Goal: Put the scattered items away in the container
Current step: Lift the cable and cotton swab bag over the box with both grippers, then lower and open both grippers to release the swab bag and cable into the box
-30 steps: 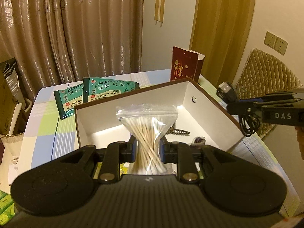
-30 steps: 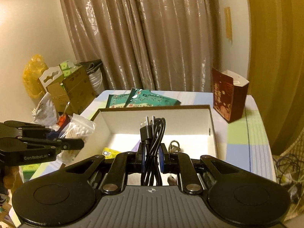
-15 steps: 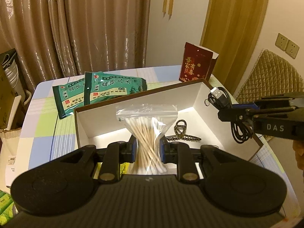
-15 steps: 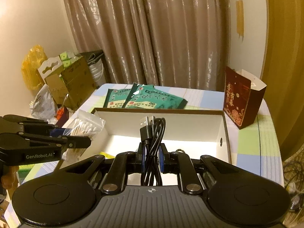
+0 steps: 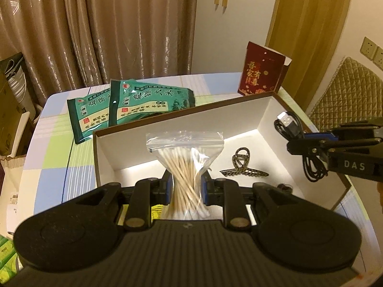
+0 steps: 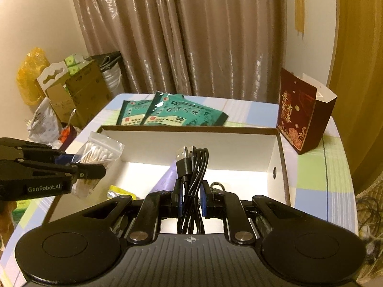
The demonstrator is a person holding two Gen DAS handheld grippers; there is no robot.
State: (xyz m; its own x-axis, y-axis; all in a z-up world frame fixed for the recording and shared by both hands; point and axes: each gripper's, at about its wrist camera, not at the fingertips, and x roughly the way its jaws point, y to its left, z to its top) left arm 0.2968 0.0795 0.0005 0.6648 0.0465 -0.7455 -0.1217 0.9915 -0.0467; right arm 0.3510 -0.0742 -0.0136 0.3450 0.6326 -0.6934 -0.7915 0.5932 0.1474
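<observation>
On checked tablecloth (image 5: 59, 148), box (image 5: 261, 119) before curtains (image 5: 107, 24).

Setting: a home, most likely a living or dining room. Evidence: floor-length brown curtains (image 6: 182, 35) behind a table (image 5: 47, 157) covered with a pastel checked cloth; a chair with a quilted cushion (image 5: 344, 91) at its side; wall sockets (image 5: 372, 50) on a plain cream wall. Household clutter stands beside the table: cardboard boxes (image 6: 79, 91), a yellow plastic bag (image 6: 31, 71). A red festive gift bag (image 6: 301, 114) stands on the table, and green food packets (image 5: 134, 105), possibly rice, lie there.
</observation>
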